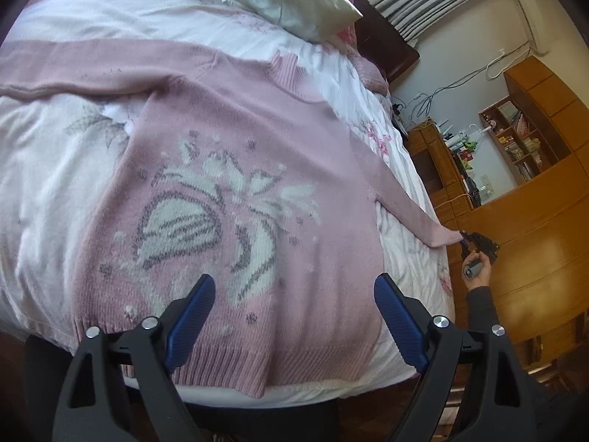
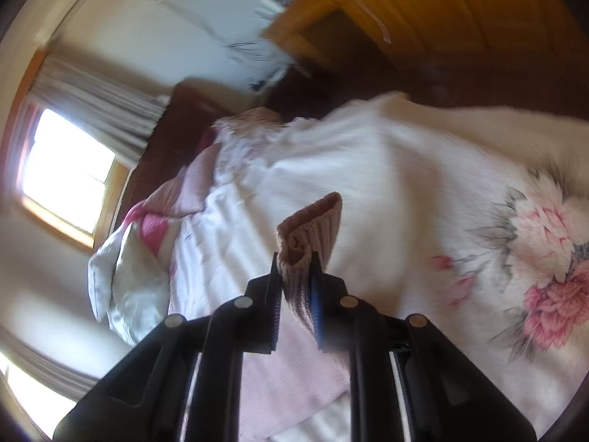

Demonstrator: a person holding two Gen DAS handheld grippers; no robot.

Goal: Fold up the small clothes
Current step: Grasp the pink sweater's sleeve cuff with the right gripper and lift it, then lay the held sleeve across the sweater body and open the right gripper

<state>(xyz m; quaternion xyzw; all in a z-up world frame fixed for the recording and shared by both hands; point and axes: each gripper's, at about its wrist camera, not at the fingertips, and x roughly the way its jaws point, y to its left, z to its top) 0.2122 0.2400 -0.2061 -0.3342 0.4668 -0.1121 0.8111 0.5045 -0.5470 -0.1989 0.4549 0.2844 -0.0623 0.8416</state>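
Right tool: pressed together on the ribbed cuff of the right-hand sleeve, cuff bunched between the pads and poking out past the tips.
Right tool, far view: seen small at the bed's edge, held in a hand, sleeve drawn out straight from the shoulder.
Left tool: spread wide, pinching nothing, poised over the lower front of the sweater near the hem.
Sweater: pink knit with a white and grey motif, lying face up and mostly flat on the bed, hem at the near edge, collar toward the pillow.
Other sleeve: stretched out flat to the far left, untouched.
Step in hand, as judged: carrying the pinched sleeve across the body for the first fold.
Doing it well: keep the pinch firm on the cuff; lift just clear of the quilt; sweep inward in a flat arc; lay the sleeve straight across the motif, crease at the shoulder line.
Left tool's part: press down on the body near the hem to stop the knit sliding.
Risk: soft knit dragging or bunching on the quilt if pulled low.
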